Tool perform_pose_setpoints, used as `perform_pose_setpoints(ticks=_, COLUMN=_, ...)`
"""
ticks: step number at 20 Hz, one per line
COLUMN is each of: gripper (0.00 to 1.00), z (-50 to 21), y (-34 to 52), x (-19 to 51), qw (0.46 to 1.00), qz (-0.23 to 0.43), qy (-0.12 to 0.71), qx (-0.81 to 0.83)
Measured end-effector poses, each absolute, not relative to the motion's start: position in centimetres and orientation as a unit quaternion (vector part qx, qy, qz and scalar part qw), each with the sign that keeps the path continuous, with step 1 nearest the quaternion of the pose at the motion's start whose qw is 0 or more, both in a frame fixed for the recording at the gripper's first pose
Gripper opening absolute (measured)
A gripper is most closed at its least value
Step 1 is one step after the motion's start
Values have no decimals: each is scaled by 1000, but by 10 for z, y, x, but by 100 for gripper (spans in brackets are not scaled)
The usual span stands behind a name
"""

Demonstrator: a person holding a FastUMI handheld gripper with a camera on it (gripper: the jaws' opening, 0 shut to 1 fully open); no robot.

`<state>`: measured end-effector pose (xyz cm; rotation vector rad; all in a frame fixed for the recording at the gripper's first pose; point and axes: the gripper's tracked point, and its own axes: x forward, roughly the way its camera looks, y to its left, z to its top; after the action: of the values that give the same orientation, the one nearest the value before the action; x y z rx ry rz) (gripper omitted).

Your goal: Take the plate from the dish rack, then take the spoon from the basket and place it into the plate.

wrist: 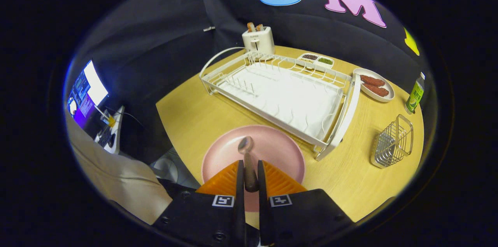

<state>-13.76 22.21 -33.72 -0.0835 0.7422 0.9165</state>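
A pink plate [272, 149] lies flat on the wooden table, just in front of the white dish rack [280, 95]. My gripper [250, 177] is shut on a metal spoon [246, 157], both orange fingers [225, 181] pressing on its handle. The spoon's bowl points forward and hangs over the middle of the plate. Whether the spoon touches the plate, I cannot tell. The wire basket [393, 142] stands to the right of the rack, with nothing showing in it.
A white toaster [258, 39] stands behind the rack. A small two-part dish [317, 60], a plate with sausages [374, 84] and a green bottle [415, 94] sit at the far right. A sleeve [116, 177] and a lit screen [87, 91] are off the table's left side.
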Motion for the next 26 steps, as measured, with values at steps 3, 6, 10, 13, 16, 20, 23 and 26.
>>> perform_pose_setpoints(ticks=3, gripper=23, z=-360, y=222, x=-134, qw=830, qz=419, qy=363, qx=-61)
perform_pose_setpoints(ticks=6, gripper=53, z=-358, y=219, x=-134, qw=838, qz=405, qy=363, qx=-49)
perform_pose_setpoints(ticks=10, gripper=100, z=-352, y=215, x=-131, qw=845, qz=393, qy=360, qx=-36)
perform_pose_setpoints(ticks=13, gripper=99, z=-340, y=212, x=-131, qw=852, qz=387, qy=352, qx=-30)
perform_pose_setpoints(ticks=16, gripper=99, z=-315, y=212, x=-117, qw=864, qz=382, qy=327, qx=-26)
perform_pose_setpoints(ticks=20, gripper=99, z=-274, y=206, x=-102, qw=882, qz=376, qy=283, qx=-22)
perform_pose_setpoints(ticks=23, gripper=99, z=-239, y=197, x=-85, qw=896, qz=369, qy=247, qx=-19)
perform_pose_setpoints(ticks=26, gripper=99, z=-199, y=180, x=-65, qw=911, qz=352, qy=214, qx=-9)
